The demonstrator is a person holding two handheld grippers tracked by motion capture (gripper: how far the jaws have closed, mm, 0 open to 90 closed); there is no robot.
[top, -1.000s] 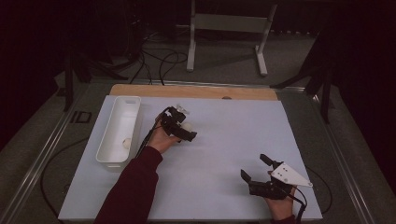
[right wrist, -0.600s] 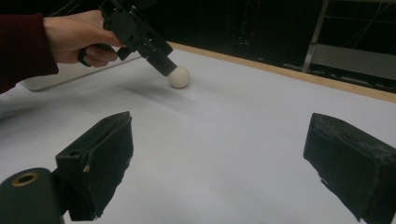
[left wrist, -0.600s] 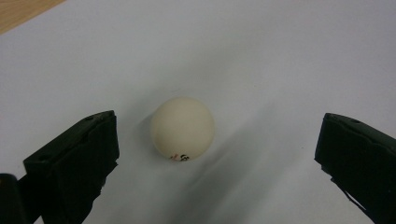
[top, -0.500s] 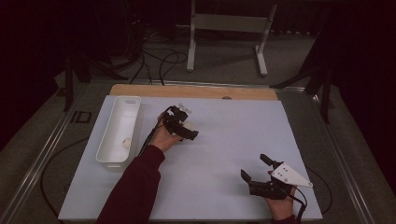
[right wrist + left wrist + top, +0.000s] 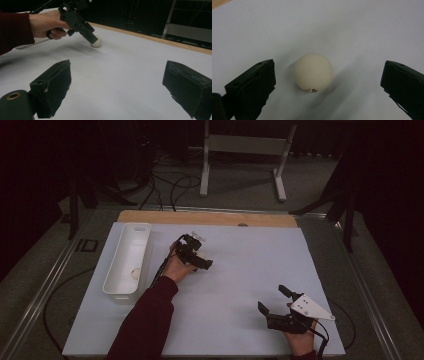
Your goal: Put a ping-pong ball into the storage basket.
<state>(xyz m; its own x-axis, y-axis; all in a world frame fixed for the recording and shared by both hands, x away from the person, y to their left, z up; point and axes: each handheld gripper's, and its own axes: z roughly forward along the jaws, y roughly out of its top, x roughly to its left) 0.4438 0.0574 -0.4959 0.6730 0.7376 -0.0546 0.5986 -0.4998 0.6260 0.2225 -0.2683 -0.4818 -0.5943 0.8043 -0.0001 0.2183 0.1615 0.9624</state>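
The left gripper (image 5: 322, 82) has its jaws spread wide, and the cream ball (image 5: 313, 72) sits on the white table sheet (image 5: 352, 30) between them, nearer the jaw at the left of the left gripper view and touching neither. In the right gripper view that gripper's tip (image 5: 92, 40) hangs over the ball (image 5: 96, 42), tilted down at it.

The step in hand looks like a pinch on the ball. To do it well, the person should centre the ball between the pads first, since an off-centre close would likely nudge it and set it rolling. The pads should meet the ball at its widest part, low enough not to squeeze it out, and close slowly.

The white tray (image 5: 126, 260), which already holds a small pale round thing, lies just left of this hand and is the likely drop spot.

The right gripper (image 5: 274, 301) rests near the front edge, jaws apart and holding nothing, well apart from the ball.
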